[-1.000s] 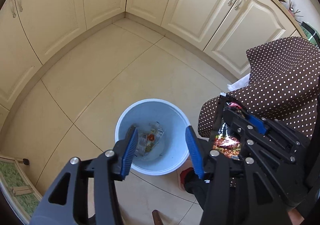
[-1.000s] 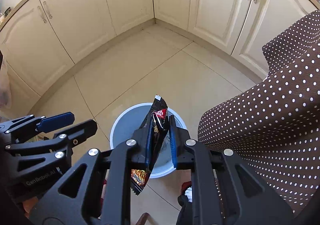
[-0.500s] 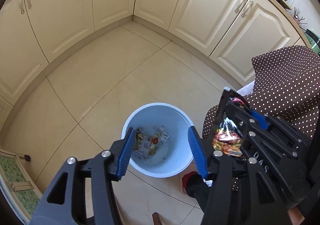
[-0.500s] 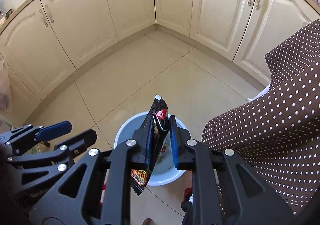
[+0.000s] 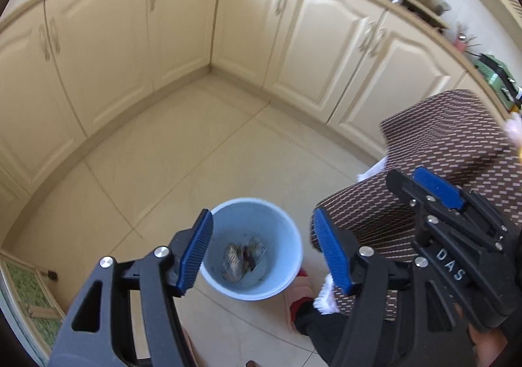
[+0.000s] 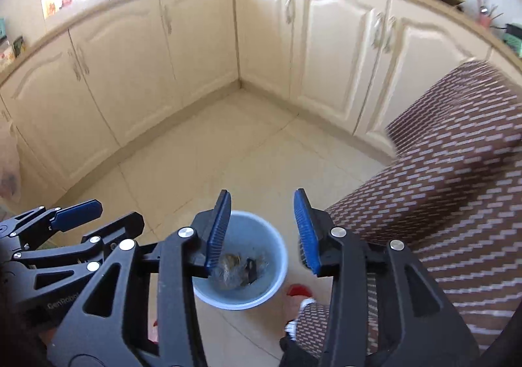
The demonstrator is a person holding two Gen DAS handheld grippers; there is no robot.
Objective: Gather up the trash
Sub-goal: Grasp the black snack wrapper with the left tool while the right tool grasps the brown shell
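Observation:
A pale blue bin [image 5: 280, 226] [image 6: 274, 256] stands on the tiled floor below both grippers, with crumpled wrappers [image 5: 243, 257] [image 6: 239, 267] lying at its bottom. My left gripper [image 5: 262, 251] hangs above it, its jaws opening with nothing between them. My right gripper [image 6: 261, 230] is also above the bin, jaws opening and empty; the snack packet it held is no longer between the pads. Each gripper shows in the other's view: the right gripper [image 5: 437, 190] at the right, the left gripper [image 6: 76, 212] at the left.
Cream kitchen cabinets [image 5: 182, 34] [image 6: 195, 50] wrap around the corner behind the bin. A brown dotted cloth [image 5: 450, 145] [image 6: 456, 171] fills the right side, close to the bin. A red slipper [image 5: 298, 298] [image 6: 297, 290] sits on the floor by the bin.
The right gripper opened and the snack packet left its jaws; it is no longer in sight. Both grippers rose, so the bin looks smaller. The left jaws spread wider.

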